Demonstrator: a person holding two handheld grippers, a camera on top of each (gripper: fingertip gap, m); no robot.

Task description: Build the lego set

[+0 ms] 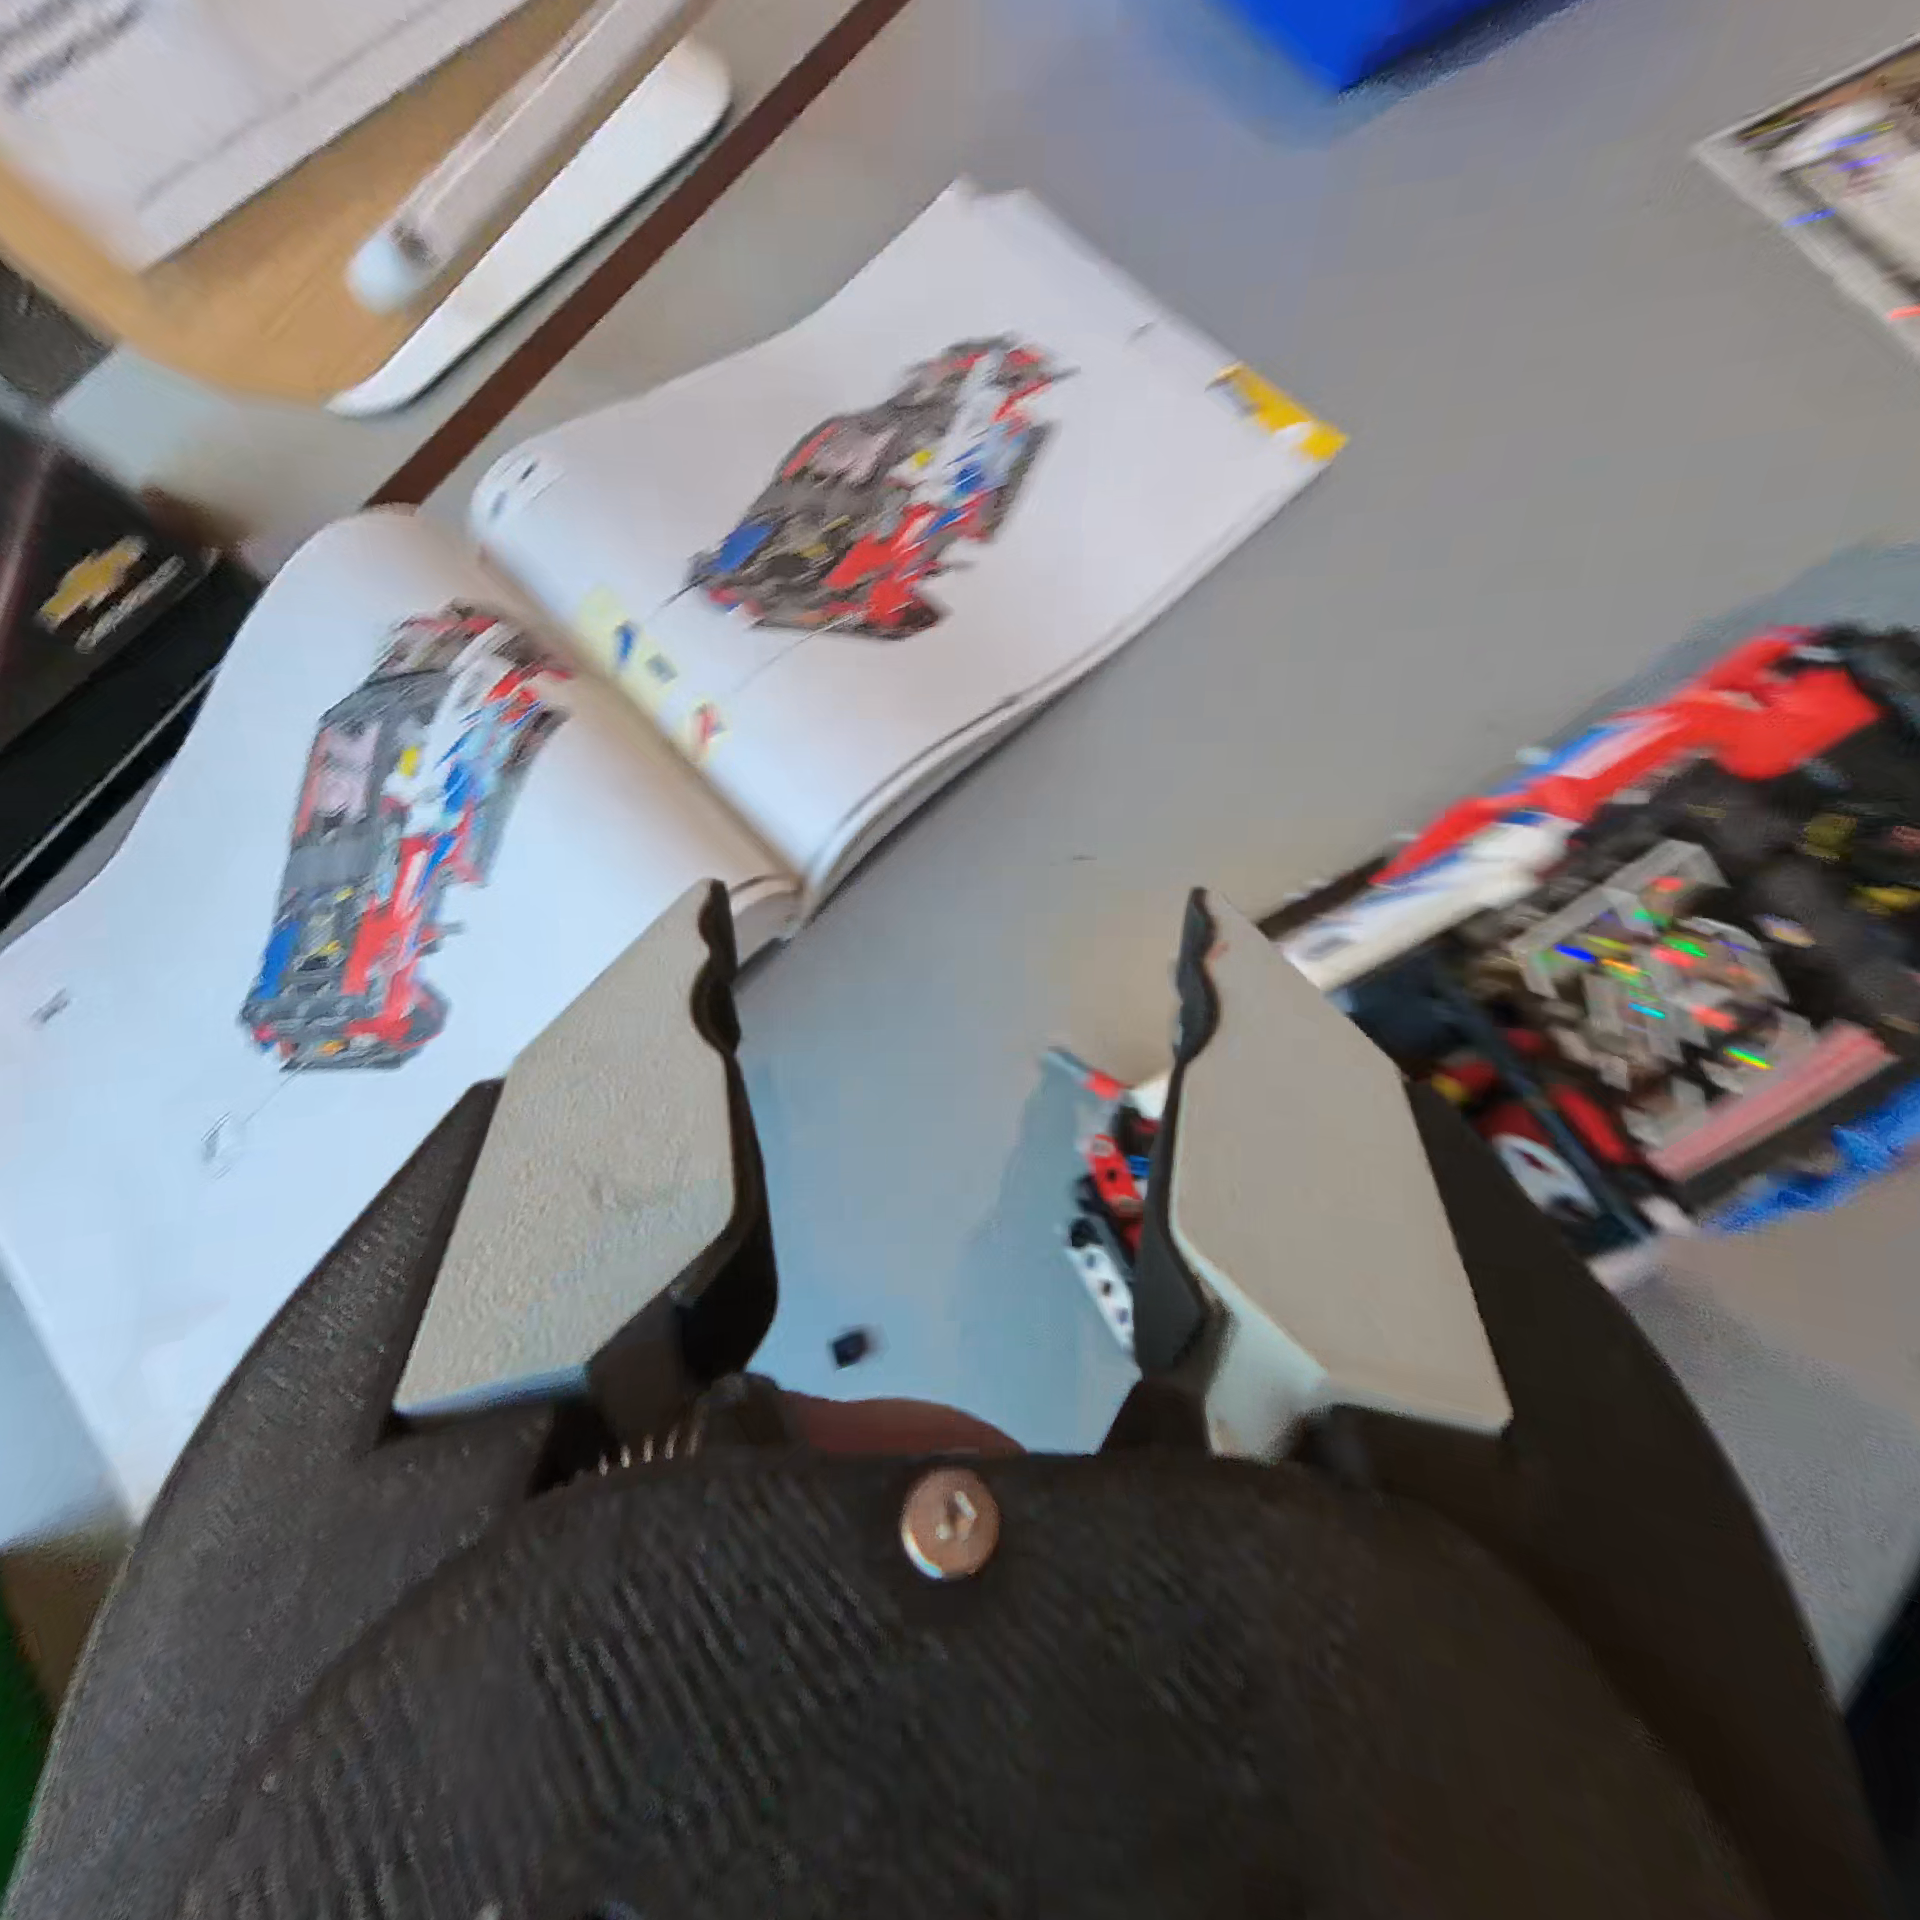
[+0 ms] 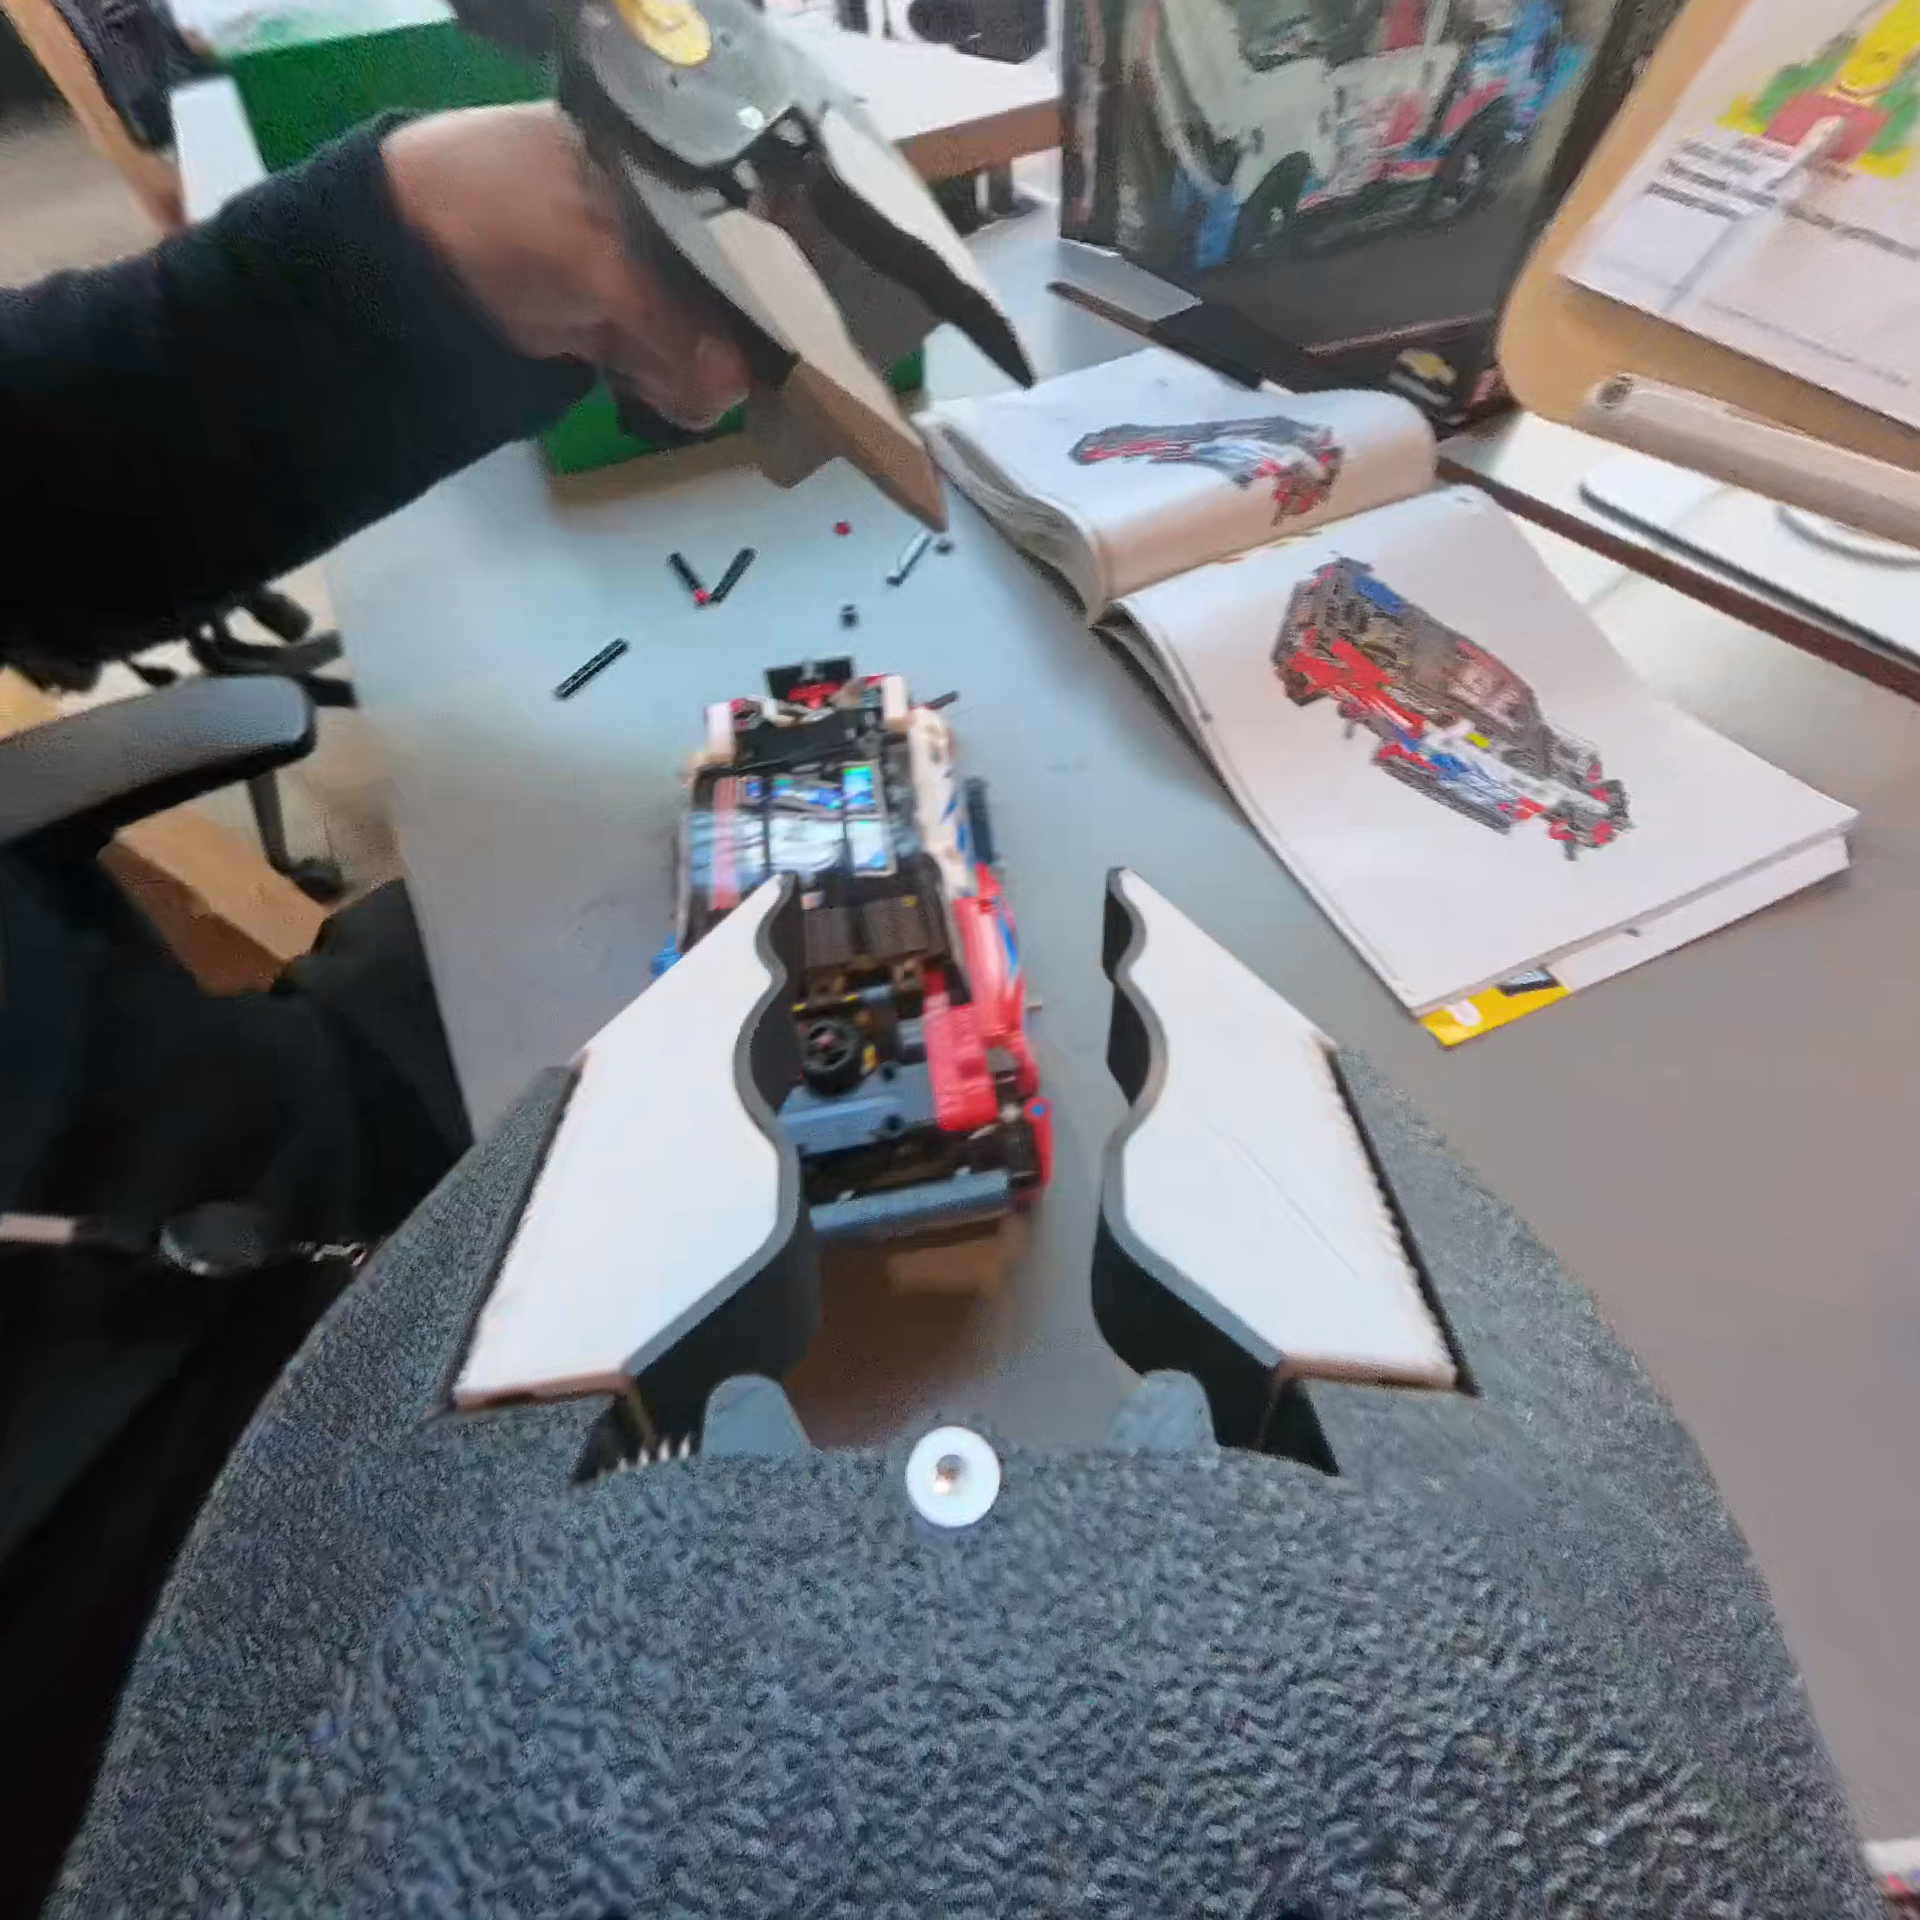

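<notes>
A partly built lego car (image 2: 831, 810), red, white, blue and black with shiny stickers, stands on the grey table (image 2: 520, 831). My right gripper (image 2: 951, 894) is open and empty, above the car's near end with the car showing between its fingers. My left gripper (image 1: 956, 935) is open and empty over bare table near the open instruction booklet (image 1: 727, 623). It also shows in the right wrist view (image 2: 977, 442), held by a hand beyond the car. The car is blurred at the right of the left wrist view (image 1: 1662, 914). Loose black pins (image 2: 592, 668) lie past the car.
The booklet (image 2: 1455, 748) lies right of the car. The set's box (image 2: 1299, 156) stands at the back, with a green box (image 2: 364, 83) at back left. A small black piece (image 1: 852, 1348) lies under the left gripper. A chair armrest (image 2: 156, 748) is left of the table.
</notes>
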